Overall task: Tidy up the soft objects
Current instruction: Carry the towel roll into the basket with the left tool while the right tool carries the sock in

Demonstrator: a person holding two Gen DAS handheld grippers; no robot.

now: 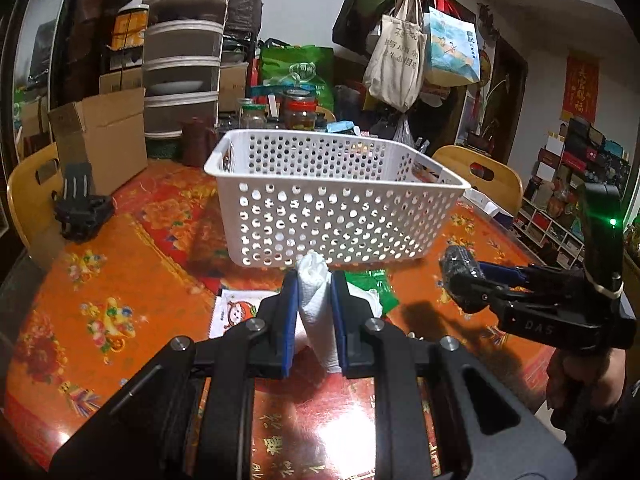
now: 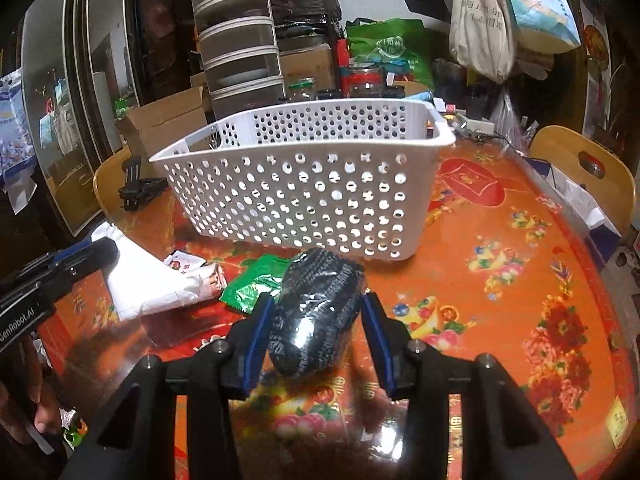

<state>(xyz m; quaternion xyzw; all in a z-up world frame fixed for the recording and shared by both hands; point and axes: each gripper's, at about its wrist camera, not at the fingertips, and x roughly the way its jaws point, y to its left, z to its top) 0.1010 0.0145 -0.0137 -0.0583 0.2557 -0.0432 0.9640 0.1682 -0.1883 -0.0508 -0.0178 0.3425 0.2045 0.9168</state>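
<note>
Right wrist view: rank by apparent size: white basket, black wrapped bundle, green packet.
1. white basket, largest
2. black wrapped bundle, though nearest the camera, which inflates it
3. green packet, partly hidden behind the bundle, so its full size is unsure

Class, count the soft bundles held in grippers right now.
2. A white bundle sits in the left gripper; a dark wrapped bundle sits in the right gripper.
</note>
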